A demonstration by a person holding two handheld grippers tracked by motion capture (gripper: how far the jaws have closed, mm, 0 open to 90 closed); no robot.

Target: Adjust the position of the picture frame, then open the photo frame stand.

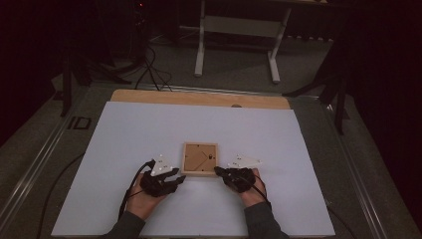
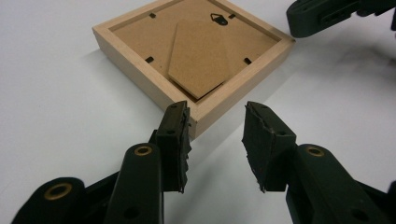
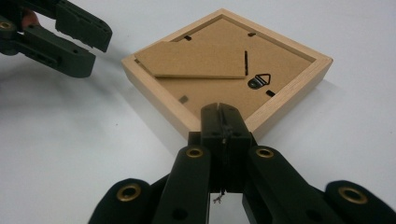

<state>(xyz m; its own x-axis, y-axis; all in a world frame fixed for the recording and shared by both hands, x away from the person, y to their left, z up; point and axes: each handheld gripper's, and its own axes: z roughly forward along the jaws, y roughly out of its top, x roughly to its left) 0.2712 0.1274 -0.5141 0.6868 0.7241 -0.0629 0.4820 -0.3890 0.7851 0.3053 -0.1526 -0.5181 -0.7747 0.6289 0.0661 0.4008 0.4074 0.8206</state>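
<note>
**Bracing a face-down picture frame between two grippers**

Lying back-up near the middle of the white table (image 1: 124, 149), the wooden picture frame (image 1: 199, 159) shows its hardboard backing, folded easel stand (image 2: 198, 58) and small metal hanger (image 3: 258, 80). The left gripper (image 2: 217, 137) sits at the frame's near-left corner, jaws spread — one pad against the wood. The right gripper (image 3: 223, 122) meets the near-right corner, jaws pressed together on nothing. Judged light and stiff, probably glazed underneath and thus fragile; best gripped across a rail, not the thin stand.
</note>
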